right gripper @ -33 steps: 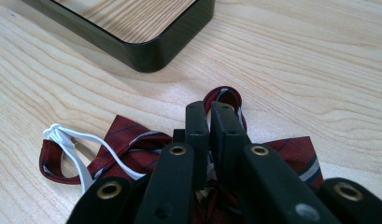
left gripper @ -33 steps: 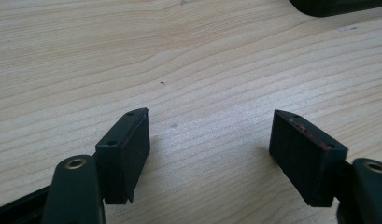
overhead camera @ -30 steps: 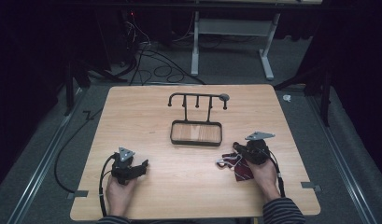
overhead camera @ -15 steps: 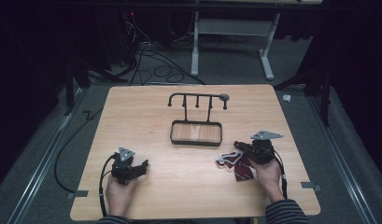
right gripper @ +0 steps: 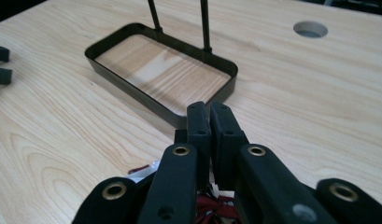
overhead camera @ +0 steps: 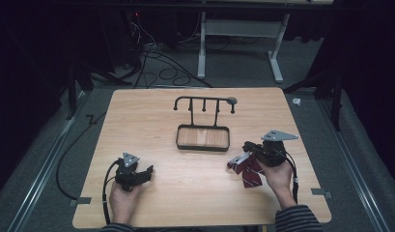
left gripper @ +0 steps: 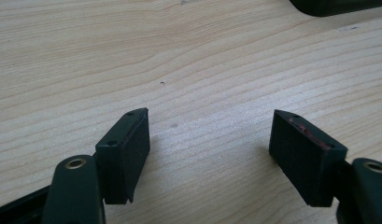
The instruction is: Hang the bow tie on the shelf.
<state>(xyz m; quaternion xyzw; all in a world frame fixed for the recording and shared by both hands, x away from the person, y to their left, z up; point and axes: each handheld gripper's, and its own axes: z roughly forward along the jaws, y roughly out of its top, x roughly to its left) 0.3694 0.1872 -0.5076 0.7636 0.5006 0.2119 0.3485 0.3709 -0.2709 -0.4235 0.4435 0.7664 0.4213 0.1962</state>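
Our right tongs (overhead camera: 249, 149) clamped together on dark red striped cloth piece (overhead camera: 248, 175), hanging just above light wooden bench (overhead camera: 282, 111) near black metal hook rack (overhead camera: 203, 137). Left tongs (left gripper: 209, 144) apart, empty. Risk: thin pinch slips, cloth drops.

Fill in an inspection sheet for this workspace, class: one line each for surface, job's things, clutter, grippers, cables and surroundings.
Surface: pale wooden table, level.
Job's things: dark red striped cloth at the right gripper; black hook stand with tray mid-table.
Clutter: nothing seen.
Grippers: right gripper shut, pads together, red cloth showing beneath it in its own view; left gripper open over bare wood.
Cables: black cable trails off the table's left edge; more on the floor behind.
Surroundings: dark room, grey carpet, white table legs.
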